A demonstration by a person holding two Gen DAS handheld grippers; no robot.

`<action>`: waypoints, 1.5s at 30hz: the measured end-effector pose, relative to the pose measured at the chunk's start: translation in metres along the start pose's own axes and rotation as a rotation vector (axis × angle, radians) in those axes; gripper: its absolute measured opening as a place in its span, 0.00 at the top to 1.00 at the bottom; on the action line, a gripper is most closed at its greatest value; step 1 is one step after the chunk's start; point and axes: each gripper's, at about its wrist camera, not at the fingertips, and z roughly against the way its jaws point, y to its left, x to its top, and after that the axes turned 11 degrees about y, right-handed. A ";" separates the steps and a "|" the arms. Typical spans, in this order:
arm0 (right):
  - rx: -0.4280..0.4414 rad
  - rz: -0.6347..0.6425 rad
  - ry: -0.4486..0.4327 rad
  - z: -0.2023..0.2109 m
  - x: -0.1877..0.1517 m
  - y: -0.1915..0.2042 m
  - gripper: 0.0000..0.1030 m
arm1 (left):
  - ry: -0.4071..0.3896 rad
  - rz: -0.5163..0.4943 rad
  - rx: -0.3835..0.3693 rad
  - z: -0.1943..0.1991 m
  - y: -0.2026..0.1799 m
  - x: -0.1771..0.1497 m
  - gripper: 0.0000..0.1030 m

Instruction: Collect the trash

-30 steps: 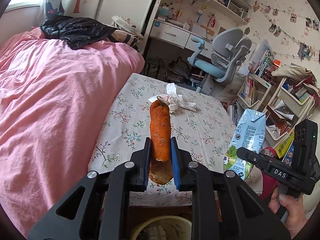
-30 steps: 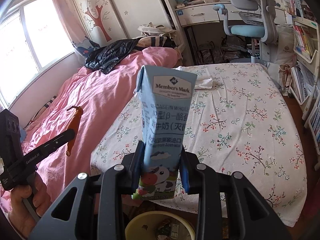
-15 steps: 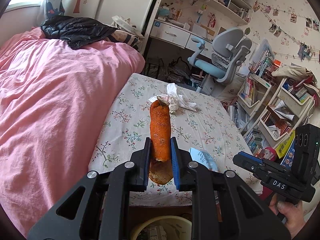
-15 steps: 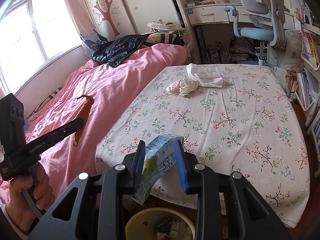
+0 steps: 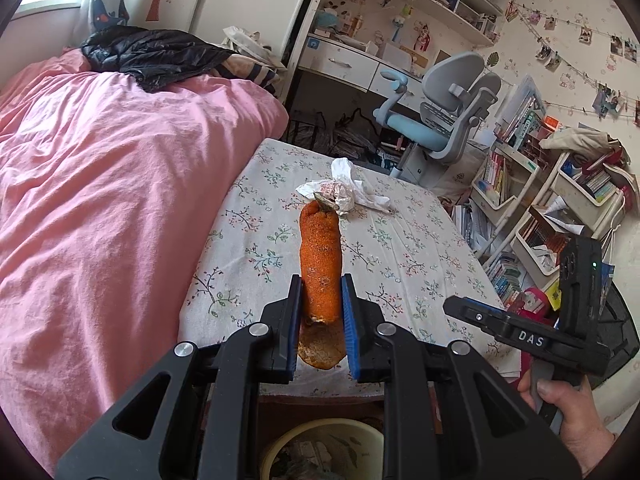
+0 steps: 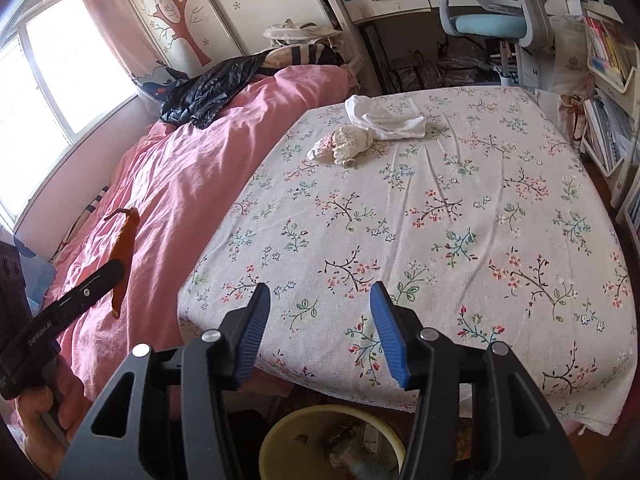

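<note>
My left gripper (image 5: 320, 300) is shut on an orange peel strip (image 5: 320, 256) and holds it upright above the near table edge; the strip also shows in the right wrist view (image 6: 125, 246). My right gripper (image 6: 318, 316) is open and empty above a yellow trash bin (image 6: 276, 440) on the floor; the bin also shows in the left wrist view (image 5: 280, 446), holding trash. Crumpled white paper and tissue (image 6: 360, 136) lie at the far side of the floral-cloth table (image 6: 440, 240); they also show in the left wrist view (image 5: 344, 190).
A pink bed (image 5: 100, 200) with a black jacket (image 5: 152, 52) runs along the table's left. A grey-blue desk chair (image 5: 440, 128) and desk stand beyond. Bookshelves (image 5: 540, 208) line the right.
The right gripper opened and the blue milk carton left it, tipping and dropping toward the bin. The left gripper stayed put with the peel.
</note>
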 end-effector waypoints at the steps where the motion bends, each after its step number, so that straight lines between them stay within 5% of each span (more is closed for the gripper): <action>1: 0.003 0.002 -0.005 0.002 0.000 0.001 0.49 | 0.011 -0.006 -0.003 0.000 -0.001 -0.002 0.82; 6: 0.014 0.007 -0.036 0.011 0.001 0.003 0.44 | 0.167 -0.056 -0.044 -0.016 -0.013 -0.024 0.82; 11: 0.026 -0.012 -0.071 0.019 0.003 -0.004 0.41 | 0.389 -0.210 -0.048 -0.042 -0.049 -0.065 0.80; 13: 0.030 -0.027 -0.085 0.023 0.003 -0.009 0.41 | 0.436 -0.295 -0.016 -0.049 -0.066 -0.080 0.59; 17: 0.019 -0.045 -0.096 0.030 0.005 -0.017 0.36 | 0.349 -0.395 0.096 -0.042 -0.084 -0.086 0.33; 21: -0.060 -0.018 -0.130 0.047 0.012 -0.022 0.29 | 0.167 -0.319 0.187 -0.030 -0.073 -0.054 0.17; 25: -0.183 0.075 -0.169 0.058 0.009 -0.017 0.23 | 0.068 -0.205 0.243 -0.025 -0.054 -0.015 0.12; 29: -0.198 0.085 -0.136 0.045 0.005 -0.017 0.22 | -0.020 -0.138 0.289 -0.025 -0.036 0.009 0.09; 35: -0.218 0.114 -0.141 0.043 0.008 -0.013 0.22 | 0.032 0.011 0.282 -0.027 -0.002 0.014 0.09; 45: -0.267 0.069 -0.151 0.049 0.006 -0.027 0.22 | 0.063 -0.007 0.285 -0.037 -0.007 0.003 0.09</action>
